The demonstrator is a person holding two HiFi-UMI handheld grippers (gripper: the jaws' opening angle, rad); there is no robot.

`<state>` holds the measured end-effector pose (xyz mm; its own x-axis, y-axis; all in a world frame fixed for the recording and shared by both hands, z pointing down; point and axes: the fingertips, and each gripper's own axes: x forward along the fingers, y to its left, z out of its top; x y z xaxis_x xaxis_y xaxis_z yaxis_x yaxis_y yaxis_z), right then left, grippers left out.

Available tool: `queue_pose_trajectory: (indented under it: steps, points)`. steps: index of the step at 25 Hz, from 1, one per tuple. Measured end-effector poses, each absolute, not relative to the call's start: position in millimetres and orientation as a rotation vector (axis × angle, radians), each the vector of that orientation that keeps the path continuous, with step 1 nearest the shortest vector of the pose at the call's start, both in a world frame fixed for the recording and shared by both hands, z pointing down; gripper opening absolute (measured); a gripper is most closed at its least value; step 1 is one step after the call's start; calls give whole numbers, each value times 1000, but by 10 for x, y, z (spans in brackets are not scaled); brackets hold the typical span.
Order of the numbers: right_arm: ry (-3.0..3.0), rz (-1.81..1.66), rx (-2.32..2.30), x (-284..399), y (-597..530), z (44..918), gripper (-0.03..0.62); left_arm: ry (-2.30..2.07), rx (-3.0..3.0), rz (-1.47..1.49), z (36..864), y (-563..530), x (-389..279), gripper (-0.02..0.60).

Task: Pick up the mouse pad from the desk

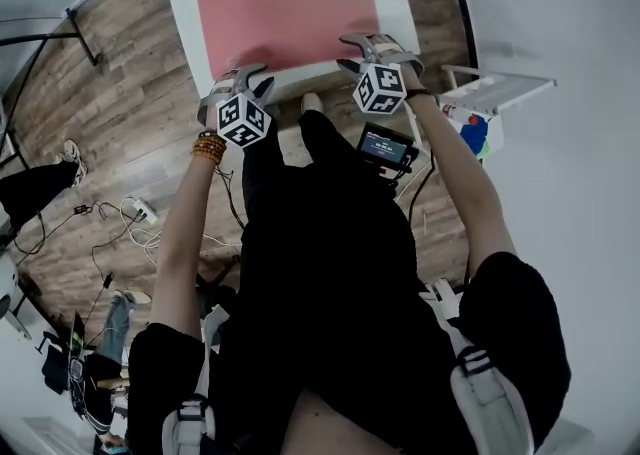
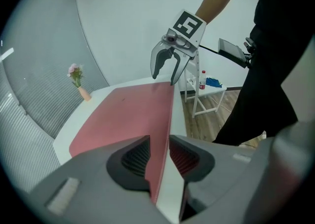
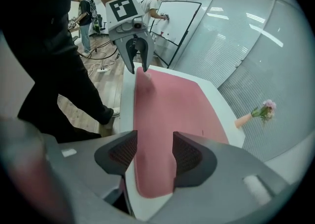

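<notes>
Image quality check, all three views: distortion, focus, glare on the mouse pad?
Head view: heavy fisheye, desk edges bowed, dark corners; mouse pad evenly lit, no glare. Left gripper view: left claw soft in the foreground, mouse pad sharper, round black vignette. Right gripper view: right claw soft too, light streaks on the glass wall, none on the mouse pad.

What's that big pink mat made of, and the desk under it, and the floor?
The mouse pad looks like thin matte fabric or faux leather: pink, no glare. The desk seems smooth white laminate or painted board. The floor shows wood-grain planks, real wood or vinyl; I cannot tell.
</notes>
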<state>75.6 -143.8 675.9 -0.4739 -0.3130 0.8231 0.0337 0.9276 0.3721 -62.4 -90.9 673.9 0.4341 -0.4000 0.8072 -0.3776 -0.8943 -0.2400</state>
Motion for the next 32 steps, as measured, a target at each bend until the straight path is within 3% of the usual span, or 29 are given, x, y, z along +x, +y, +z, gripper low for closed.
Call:
queue_pose_trajectory:
  steps: [25,32]
  points:
    - [-1998,-293,13,499,-1399,7324,261,610,-2592,-1689,7279,-1057,-743,160]
    - [-1972,-257,-47,472,-1355,7336,193,538,-2591,-1718,7272,-1100,-741,147]
